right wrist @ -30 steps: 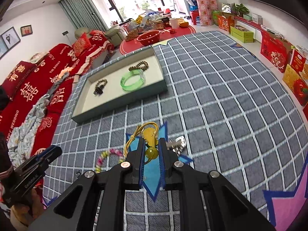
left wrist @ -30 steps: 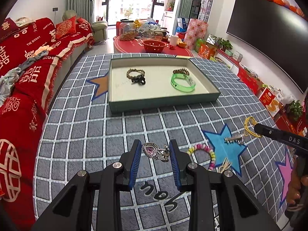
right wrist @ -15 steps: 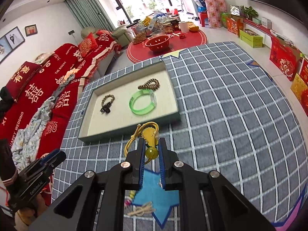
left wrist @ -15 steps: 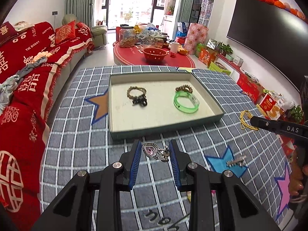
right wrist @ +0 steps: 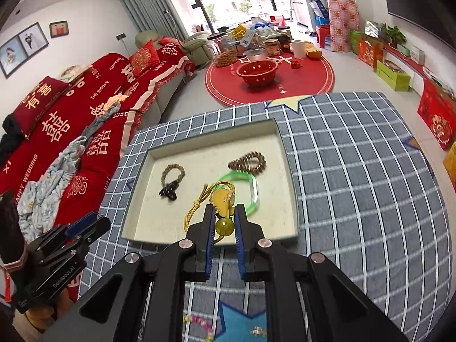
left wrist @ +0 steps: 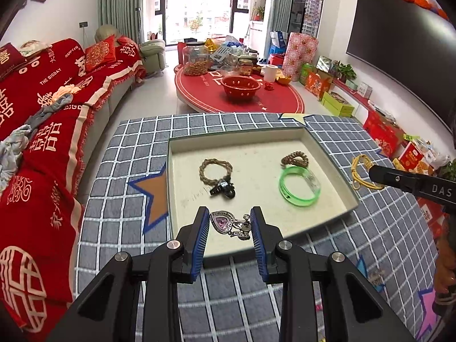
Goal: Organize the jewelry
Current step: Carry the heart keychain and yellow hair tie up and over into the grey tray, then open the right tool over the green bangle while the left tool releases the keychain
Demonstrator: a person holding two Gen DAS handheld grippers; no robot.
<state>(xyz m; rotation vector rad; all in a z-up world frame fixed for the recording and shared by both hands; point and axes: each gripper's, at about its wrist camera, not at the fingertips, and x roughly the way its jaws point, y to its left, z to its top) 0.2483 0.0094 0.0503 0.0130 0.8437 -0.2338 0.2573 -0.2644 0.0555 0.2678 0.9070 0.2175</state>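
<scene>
My left gripper [left wrist: 230, 223] is shut on a silver heart pendant with a purple stone [left wrist: 229, 224] and holds it over the near edge of the teal tray [left wrist: 256, 139]. My right gripper [right wrist: 224, 219] is shut on a yellow cord charm [right wrist: 221, 199], also over the tray's [right wrist: 293, 171] near edge; it also shows in the left wrist view [left wrist: 359, 172]. In the tray lie a braided bracelet with a black clasp [left wrist: 216, 172], a green bangle [left wrist: 299, 186] and a brown beaded bracelet [left wrist: 295, 158].
The tray stands on a grey checked cloth with stars [left wrist: 128, 171]. A coloured bead bracelet [right wrist: 199, 320] and a small metal piece [left wrist: 376, 278] lie on the cloth near me. A red sofa [left wrist: 42, 108] is to the left, a red round mat with a red bowl [left wrist: 240, 85] beyond.
Both grippers have moved forward from the near cloth to the tray's near edge, each keeping its piece. The bead bracelet and metal piece stayed behind on the cloth.
</scene>
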